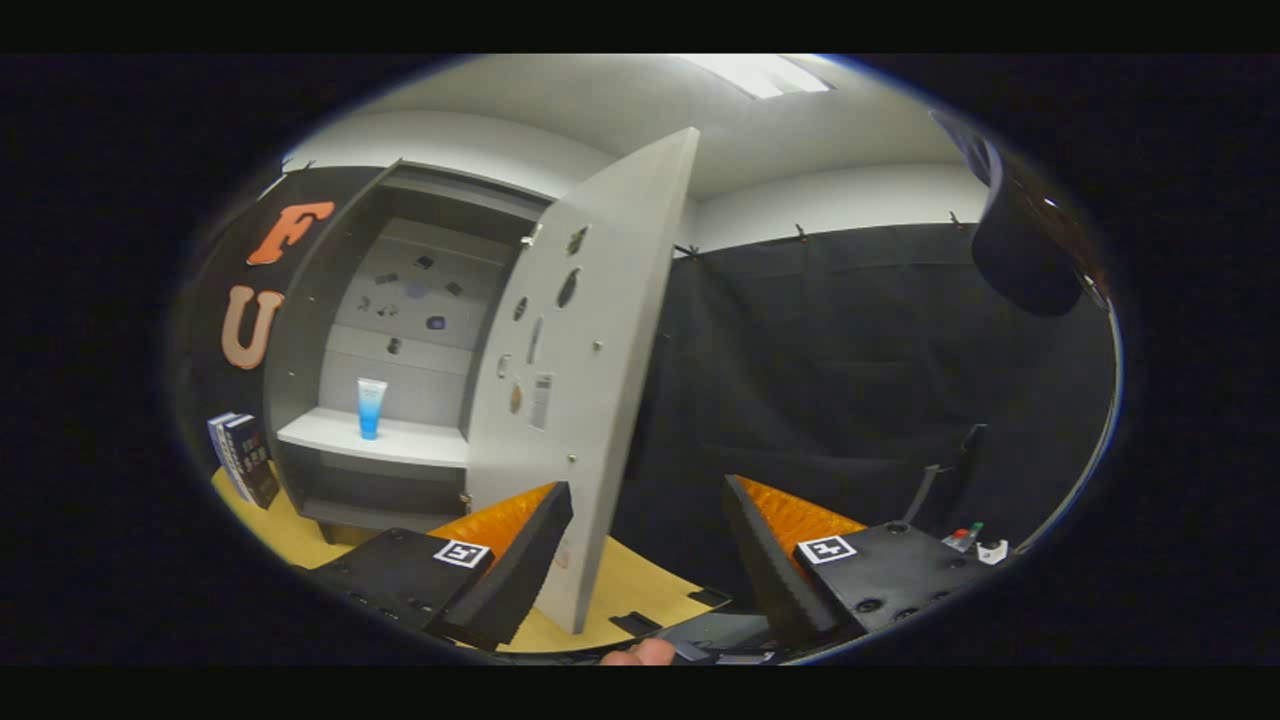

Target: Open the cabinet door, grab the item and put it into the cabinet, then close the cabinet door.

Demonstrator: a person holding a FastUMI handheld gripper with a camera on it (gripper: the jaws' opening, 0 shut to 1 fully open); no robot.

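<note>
The gripper (648,520) has two wedge-shaped fingers (520,560) standing apart with nothing between them, each mounted on a black block studded with screws. A square black-and-white marker (461,553) sits atop each block. A fingertip (640,655) shows below.

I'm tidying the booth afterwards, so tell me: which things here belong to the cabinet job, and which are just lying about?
Belonging to the job:
- cabinet
- its open door, edge between the tool's fingers
- blue tube, standing on the shelf
- tool, fingers apart, holding nothing

Just lying about:
- books beside the cabinet
- small items beyond the tool
</note>
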